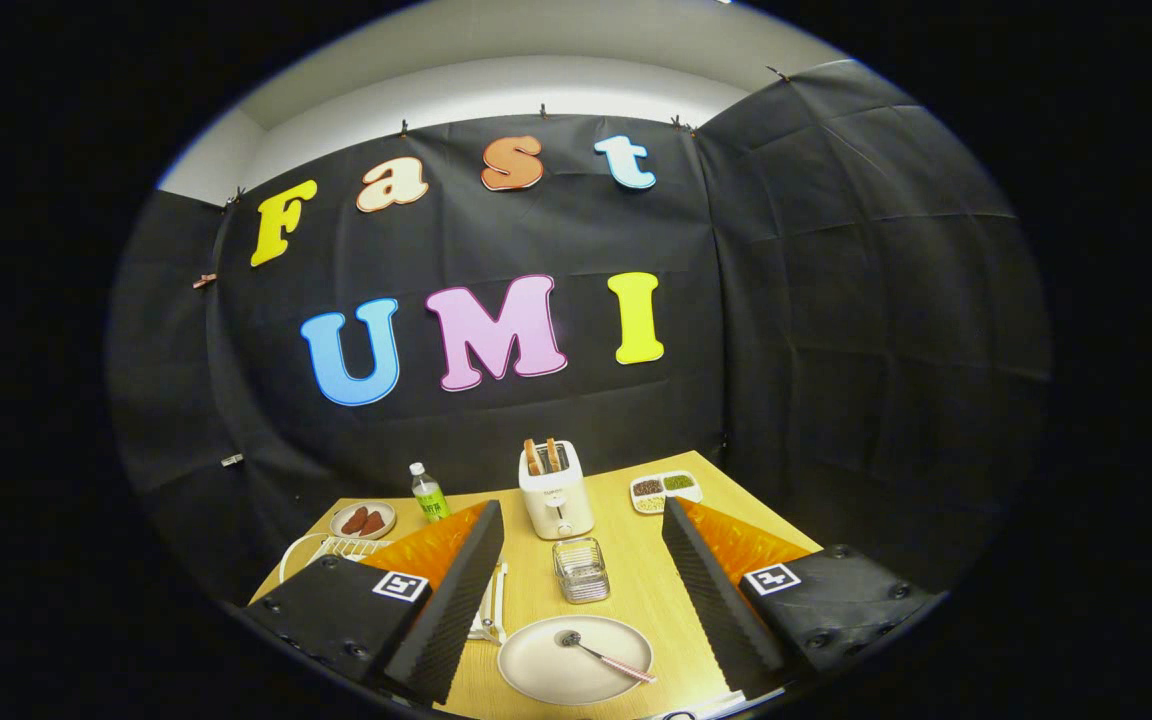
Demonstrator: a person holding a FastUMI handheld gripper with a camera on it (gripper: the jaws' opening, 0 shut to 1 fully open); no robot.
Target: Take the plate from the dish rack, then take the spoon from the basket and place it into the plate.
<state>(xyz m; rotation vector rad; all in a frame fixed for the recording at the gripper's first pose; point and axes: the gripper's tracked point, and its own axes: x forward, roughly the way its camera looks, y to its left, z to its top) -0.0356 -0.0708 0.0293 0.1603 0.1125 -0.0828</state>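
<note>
Gripper [576,590] fingers stand wide apart and grasp nothing; the space between them is free, and they hang above the wooden table [636,590] without touching anything on it.

Between the fingers and close in lies the plate [546,670], flat on the table and out of the dish rack [336,548]. The spoon [604,656] lies inside the plate, its bowl near the plate's middle and its handle running out toward the right finger, ending near the rim. Just ahead of the plate, also between the fingers, stands the small wire basket [581,570], which looks empty of the spoon, though its inside is too small to read fully. The dish rack sits beside and partly behind the left finger; I can make out no plate in it.

Judged from how things lie, both halves of the task look done: the plate is on the table, the spoon is in it, and the fingers are released. Nothing seems left except drawing the gripper away.

Beyond the basket stands a toaster [556,492] with slices in its slots. Farther past the left finger are a bottle [428,492] and a small dish [363,520] of food; past the right finger is a divided tray [666,490].
</note>
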